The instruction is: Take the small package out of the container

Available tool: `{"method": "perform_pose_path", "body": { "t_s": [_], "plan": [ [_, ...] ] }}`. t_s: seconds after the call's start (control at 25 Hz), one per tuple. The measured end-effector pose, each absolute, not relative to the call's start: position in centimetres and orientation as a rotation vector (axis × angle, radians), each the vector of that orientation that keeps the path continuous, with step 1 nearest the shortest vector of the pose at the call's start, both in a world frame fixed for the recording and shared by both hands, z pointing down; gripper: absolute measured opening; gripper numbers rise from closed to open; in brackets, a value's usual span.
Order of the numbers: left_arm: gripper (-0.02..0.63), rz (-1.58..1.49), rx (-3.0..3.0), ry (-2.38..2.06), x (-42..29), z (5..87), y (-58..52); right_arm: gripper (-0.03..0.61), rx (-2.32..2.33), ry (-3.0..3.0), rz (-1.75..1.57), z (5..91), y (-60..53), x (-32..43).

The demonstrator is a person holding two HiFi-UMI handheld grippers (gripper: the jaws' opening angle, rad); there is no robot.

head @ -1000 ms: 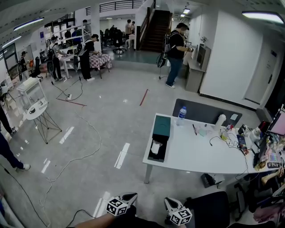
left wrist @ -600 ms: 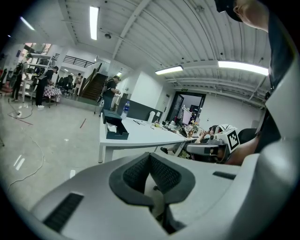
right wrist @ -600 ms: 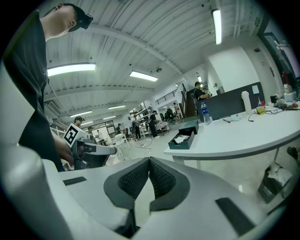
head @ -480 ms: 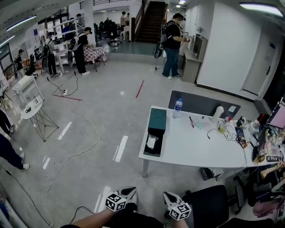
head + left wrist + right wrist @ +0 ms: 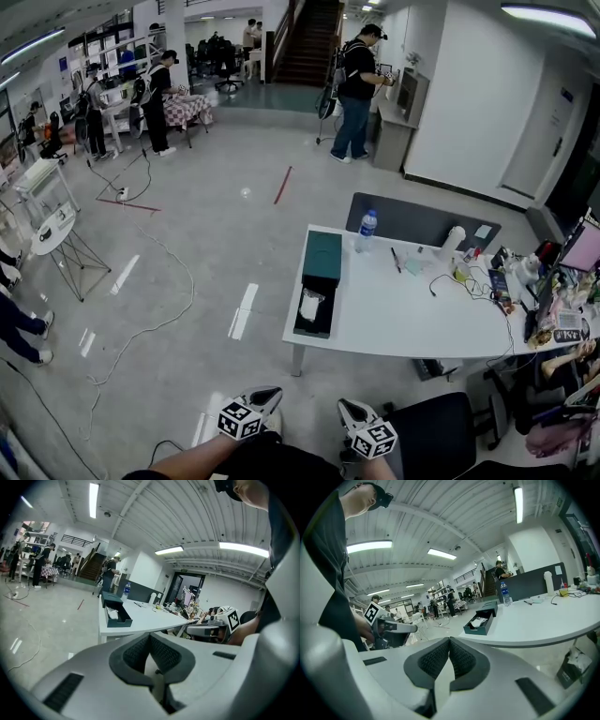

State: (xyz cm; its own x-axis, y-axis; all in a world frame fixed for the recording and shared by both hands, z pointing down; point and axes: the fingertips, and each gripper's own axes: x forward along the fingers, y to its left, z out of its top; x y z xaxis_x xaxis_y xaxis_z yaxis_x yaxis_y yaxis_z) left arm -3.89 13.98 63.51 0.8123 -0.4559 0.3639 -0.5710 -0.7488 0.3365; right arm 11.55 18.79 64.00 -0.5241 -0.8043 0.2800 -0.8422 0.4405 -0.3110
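Observation:
A dark green open box (image 5: pixel 314 302) lies at the left end of the white table (image 5: pixel 394 314), its lid (image 5: pixel 322 257) folded back. A small white package (image 5: pixel 309 307) rests inside the box (image 5: pixel 117 616), also seen as the package (image 5: pixel 478 621) in the box (image 5: pixel 480 625). My left gripper (image 5: pixel 267 397) and right gripper (image 5: pixel 344 407) are held low near my body, well short of the table. Both have their jaws closed together with nothing between them, as the left gripper (image 5: pixel 150 637) and right gripper (image 5: pixel 449 641) show.
A water bottle (image 5: pixel 367 228), a white roll (image 5: pixel 453 242), pens, cables and clutter (image 5: pixel 553 309) sit on the table's far and right parts. A black chair (image 5: pixel 441 427) stands by my right side. Cables (image 5: pixel 141 309) trail across the floor. Several people (image 5: pixel 356 84) stand far off.
The view has moved a little closer to the table and shifted left. Both grippers stay shut and low, edging slightly forward.

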Motion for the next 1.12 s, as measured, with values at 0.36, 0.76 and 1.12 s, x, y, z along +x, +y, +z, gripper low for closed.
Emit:
{"method": "perform_pose_path", "body": {
  "t_s": [0.36, 0.76, 1.12],
  "plan": [
    [0.008, 0.344, 2.572, -0.744, -3.6, 63.3, 8.0, 0.026, 1.517, -2.561, 0.616, 63.4, 13.3, 11.8],
    [0.008, 0.322, 2.599, -0.677, -3.9, 62.5, 1.3, 0.026, 1.608, -2.493, 0.577, 62.2, 7.2, 12.0],
    [0.008, 0.319, 2.595, -0.660, -5.1, 62.5, -2.3, 0.026, 1.626, -2.449, 0.576, 62.1, 4.0, 11.1]
  ]
}}
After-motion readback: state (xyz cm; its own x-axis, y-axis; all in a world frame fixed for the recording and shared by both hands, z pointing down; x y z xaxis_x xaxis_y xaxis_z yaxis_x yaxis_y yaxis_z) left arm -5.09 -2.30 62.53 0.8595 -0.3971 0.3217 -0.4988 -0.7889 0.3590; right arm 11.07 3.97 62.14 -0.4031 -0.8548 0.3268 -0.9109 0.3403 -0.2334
